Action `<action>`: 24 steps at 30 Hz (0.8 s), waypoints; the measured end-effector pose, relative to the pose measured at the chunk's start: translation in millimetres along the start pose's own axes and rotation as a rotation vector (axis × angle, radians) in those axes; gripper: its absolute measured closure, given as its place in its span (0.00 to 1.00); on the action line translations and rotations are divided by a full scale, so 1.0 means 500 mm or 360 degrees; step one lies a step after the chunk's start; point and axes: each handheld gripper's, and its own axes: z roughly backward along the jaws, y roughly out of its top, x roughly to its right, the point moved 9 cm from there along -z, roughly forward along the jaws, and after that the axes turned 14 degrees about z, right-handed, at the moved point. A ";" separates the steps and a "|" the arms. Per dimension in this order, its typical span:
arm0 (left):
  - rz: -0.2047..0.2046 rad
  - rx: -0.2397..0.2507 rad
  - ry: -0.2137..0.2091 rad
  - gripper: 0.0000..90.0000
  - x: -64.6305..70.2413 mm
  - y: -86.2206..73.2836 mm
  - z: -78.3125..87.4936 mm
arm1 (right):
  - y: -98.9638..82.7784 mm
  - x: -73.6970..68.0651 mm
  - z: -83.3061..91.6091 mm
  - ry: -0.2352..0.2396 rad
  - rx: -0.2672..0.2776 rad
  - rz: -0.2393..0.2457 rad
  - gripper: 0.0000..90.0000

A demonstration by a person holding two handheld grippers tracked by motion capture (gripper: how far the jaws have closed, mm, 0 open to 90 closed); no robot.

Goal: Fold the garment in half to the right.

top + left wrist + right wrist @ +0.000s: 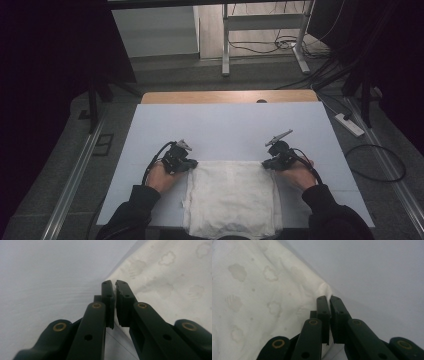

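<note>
Both gripper views show faint cloud prints on the white cloth (232,197) (invisible from above); left gripper (115,293) and right gripper (329,301) pinch its far corners, near edge cut off.

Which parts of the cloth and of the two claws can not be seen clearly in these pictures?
- High view: the near edge of the white cloth is cut off by the picture's bottom edge.
- High view: the left claw and right claw are too small to show their grip.
- Left gripper view: the jaws hide the cloth corner.
- Right gripper view: the pinched cloth corner is partly hidden by the jaws.
</note>
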 end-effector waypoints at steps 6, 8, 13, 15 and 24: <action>0.0032 0.0064 0.0009 0.95 -0.012 0.020 0.007 | 0.010 0.012 0.002 -0.0057 0.0016 0.0060 0.95; 0.0029 0.0078 0.0023 0.95 -0.016 0.025 0.009 | 0.015 0.019 0.003 -0.0072 0.0033 0.0067 0.95; 0.0007 0.0113 0.0084 0.95 -0.027 0.045 0.007 | 0.030 0.041 0.009 -0.0136 0.0078 0.0078 0.96; 0.0000 0.0126 0.0108 0.95 -0.032 0.054 0.005 | 0.036 0.050 0.006 -0.0156 0.0083 0.0082 0.96; -0.0004 0.0163 0.0162 0.95 -0.058 0.089 -0.007 | 0.058 0.087 -0.009 -0.0216 0.0086 0.0094 0.96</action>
